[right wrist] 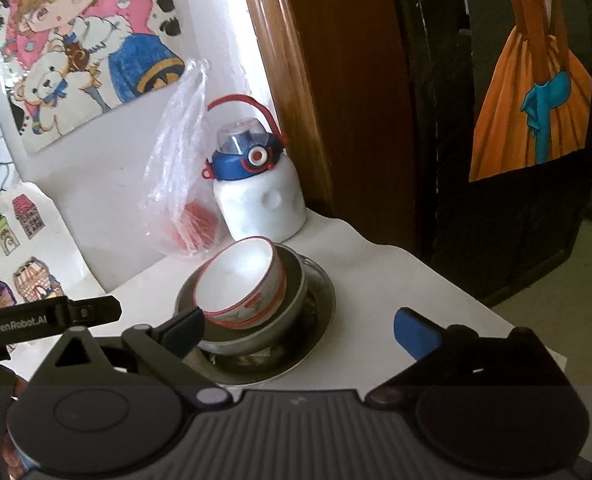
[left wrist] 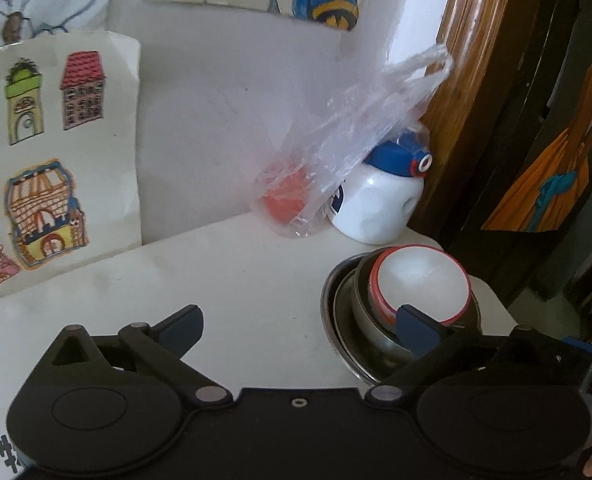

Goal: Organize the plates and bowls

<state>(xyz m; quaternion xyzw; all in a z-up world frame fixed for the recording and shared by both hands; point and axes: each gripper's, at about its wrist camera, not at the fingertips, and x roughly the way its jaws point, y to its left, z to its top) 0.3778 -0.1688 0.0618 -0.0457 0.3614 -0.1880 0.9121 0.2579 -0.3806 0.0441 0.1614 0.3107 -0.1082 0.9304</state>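
A white bowl with a red rim (left wrist: 420, 284) (right wrist: 240, 276) sits tilted inside a steel bowl (left wrist: 366, 320) (right wrist: 296, 296). Both rest on a steel plate (left wrist: 328, 308) (right wrist: 324, 300) near the right end of the white table (left wrist: 224, 280). My left gripper (left wrist: 300, 330) is open. Its right finger overlaps the near rim of the white bowl and its left finger is over bare table. My right gripper (right wrist: 300, 330) is open too. The stack stands ahead of it, close to its left finger, and nothing is held. Part of the left gripper shows at the left edge of the right wrist view.
A white water bottle with a blue lid (left wrist: 380, 204) (right wrist: 260, 200) stands against the wall behind the stack. Beside it is a clear plastic bag holding something red (left wrist: 296, 196) (right wrist: 184, 208). Drawings cover the wall. A wooden door frame (right wrist: 316, 100) and the table's edge lie to the right.
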